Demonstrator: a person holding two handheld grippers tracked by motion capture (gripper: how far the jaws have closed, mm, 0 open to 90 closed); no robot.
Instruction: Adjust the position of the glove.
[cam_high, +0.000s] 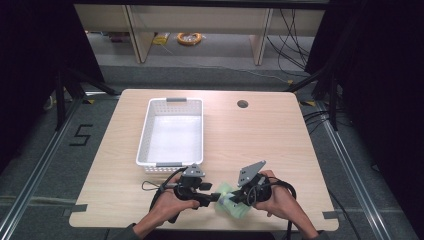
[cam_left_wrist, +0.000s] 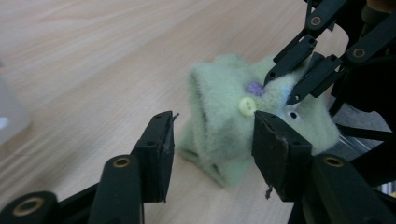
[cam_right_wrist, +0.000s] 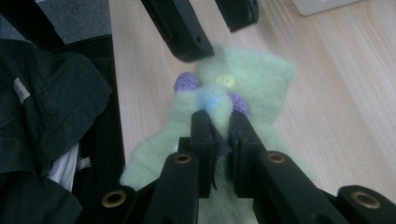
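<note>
Pinching a fold of the pale green fleece cloth (cam_right_wrist: 243, 84) between pressed-together jaws, right gripper (cam_right_wrist: 219, 122), low in the high view near the table's (cam_high: 260, 135) front edge. Left gripper (cam_left_wrist: 212, 135) half spread, straddling the cloth's near fold, not yet pressing. Folding step, seemingly; next called for clamping, then lifting toward the white basket (cam_high: 145, 135).

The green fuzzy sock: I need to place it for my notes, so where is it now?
In the high view the green fuzzy sock lies at the table's near edge, between the left gripper and right gripper, right of the white basket's near end.
</note>
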